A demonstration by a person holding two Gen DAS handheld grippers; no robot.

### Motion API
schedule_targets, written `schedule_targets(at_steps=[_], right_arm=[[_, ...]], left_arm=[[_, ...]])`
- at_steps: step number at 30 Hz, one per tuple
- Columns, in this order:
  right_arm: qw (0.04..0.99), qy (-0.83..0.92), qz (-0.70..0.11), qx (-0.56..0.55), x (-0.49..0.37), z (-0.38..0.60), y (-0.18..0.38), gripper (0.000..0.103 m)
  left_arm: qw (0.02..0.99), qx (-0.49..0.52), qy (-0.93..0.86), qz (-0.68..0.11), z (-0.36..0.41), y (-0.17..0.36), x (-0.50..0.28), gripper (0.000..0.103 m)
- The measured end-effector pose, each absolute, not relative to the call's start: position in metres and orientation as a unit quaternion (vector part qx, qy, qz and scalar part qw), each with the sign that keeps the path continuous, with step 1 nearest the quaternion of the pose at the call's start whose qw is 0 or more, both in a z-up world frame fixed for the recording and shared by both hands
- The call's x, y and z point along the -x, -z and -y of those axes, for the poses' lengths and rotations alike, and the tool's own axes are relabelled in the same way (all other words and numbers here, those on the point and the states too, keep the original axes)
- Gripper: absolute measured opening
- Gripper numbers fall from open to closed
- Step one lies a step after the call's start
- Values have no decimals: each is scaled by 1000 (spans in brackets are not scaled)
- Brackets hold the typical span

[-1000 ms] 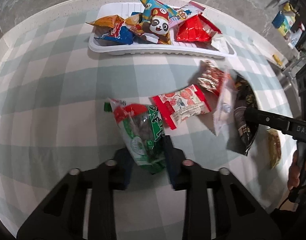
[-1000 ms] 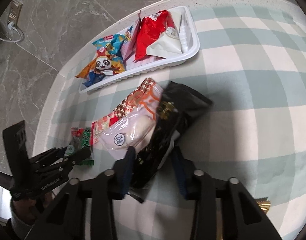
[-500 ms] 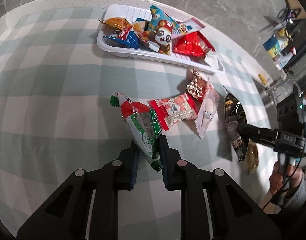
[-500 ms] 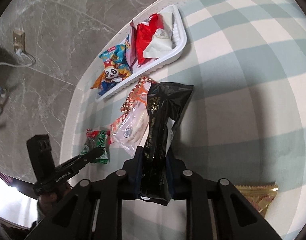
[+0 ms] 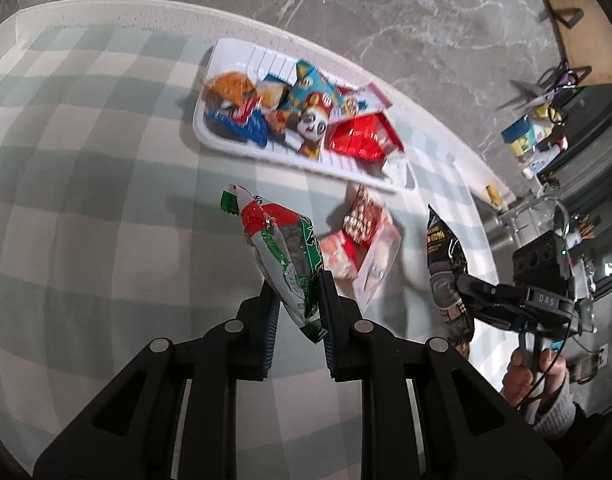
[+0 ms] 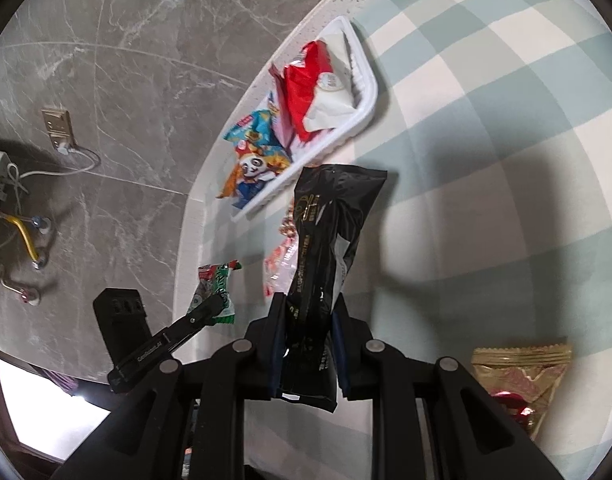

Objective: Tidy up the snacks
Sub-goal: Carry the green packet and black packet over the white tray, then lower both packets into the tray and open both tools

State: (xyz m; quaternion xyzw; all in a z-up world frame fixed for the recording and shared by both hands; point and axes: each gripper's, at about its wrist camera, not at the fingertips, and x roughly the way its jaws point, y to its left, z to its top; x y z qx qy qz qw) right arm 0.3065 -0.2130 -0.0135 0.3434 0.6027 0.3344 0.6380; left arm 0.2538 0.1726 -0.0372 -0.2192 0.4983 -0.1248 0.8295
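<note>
Left wrist view: left gripper is pinching the green packet, now lifted off the tablecloth short of the tray. Right gripper is likewise raising the black packet (both seemingly tray-bound).

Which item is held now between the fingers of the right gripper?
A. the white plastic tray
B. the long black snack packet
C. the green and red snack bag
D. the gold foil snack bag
B: in the right wrist view the right gripper is shut on the long black snack packet, while the left gripper holds the green and red snack bag.
</note>
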Motion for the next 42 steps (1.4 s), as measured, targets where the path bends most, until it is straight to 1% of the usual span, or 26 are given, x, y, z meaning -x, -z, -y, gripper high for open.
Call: schedule_targets(at_steps=[8, 21, 34, 42], right_arm=[[627, -353, -585, -374, -329, 204, 1, 23], [636, -364, -573, -367, -389, 176, -12, 23], [643, -381, -586, -313, -448, 122, -9, 23], [652, -382, -602, -259, -476, 90, 4, 23]], left_arm=[[841, 216, 126, -479, -185, 19, -281, 17], [854, 193, 128, -466, -197, 6, -342, 17], [858, 162, 135, -469, -202, 11, -411, 17], [852, 139, 143, -484, -200, 27, -451, 17]])
